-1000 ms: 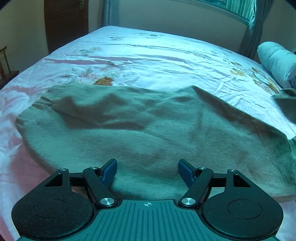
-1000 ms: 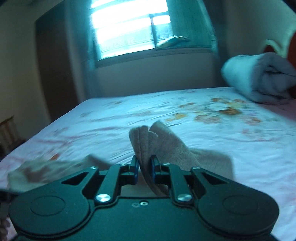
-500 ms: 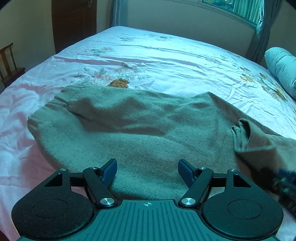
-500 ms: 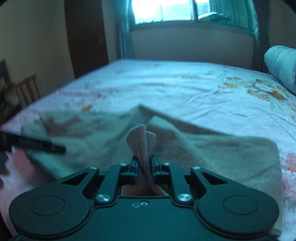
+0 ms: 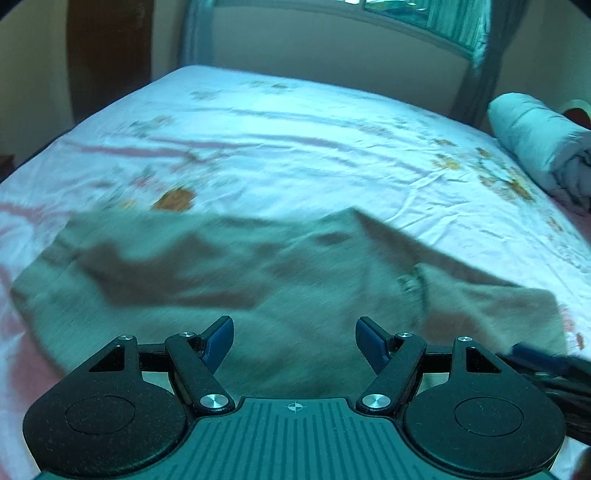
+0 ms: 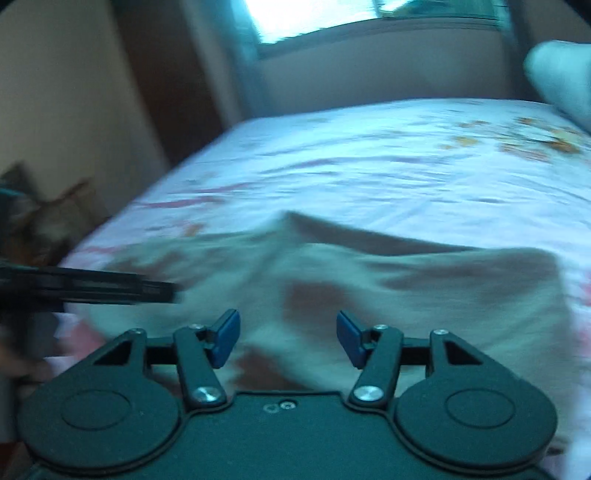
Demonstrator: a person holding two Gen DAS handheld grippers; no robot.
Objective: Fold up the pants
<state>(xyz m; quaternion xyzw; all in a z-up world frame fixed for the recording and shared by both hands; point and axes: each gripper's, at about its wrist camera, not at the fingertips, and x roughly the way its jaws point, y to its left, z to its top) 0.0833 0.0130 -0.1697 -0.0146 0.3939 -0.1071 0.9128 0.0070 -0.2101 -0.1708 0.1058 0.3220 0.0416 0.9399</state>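
We see the pants, a grey-green fleecy pair, lying flat on the bed, toward its near edge. Landmark is the pants. Both views are blurred.

Left gripper: jaws wide apart, nothing between the blue pads, hovering over the near edge of the pants. Fabric is visible in the gap below, no contact that we can make out.

Right gripper: jaws have just been opening, now apart. No fabric pinched between the pads; the cloth lies under them. From the left wrist view, the right gripper's blue tip shows at the right side of the pants, near the corner of the folded-over layer.

On the pants' right part there's a doubled layer: a cuff-like hem sits on top of the main panel, with a flap spreading out to the right of it. In the right wrist view the same flap lies flat, its right edge straight.

From the right wrist view, the left gripper's dark arm comes in from the left over the pants' left side.

Beyond the pants: floral sheet, a rolled-up quilt far right of the pants, window behind, a wooden chair off the bed to the left.
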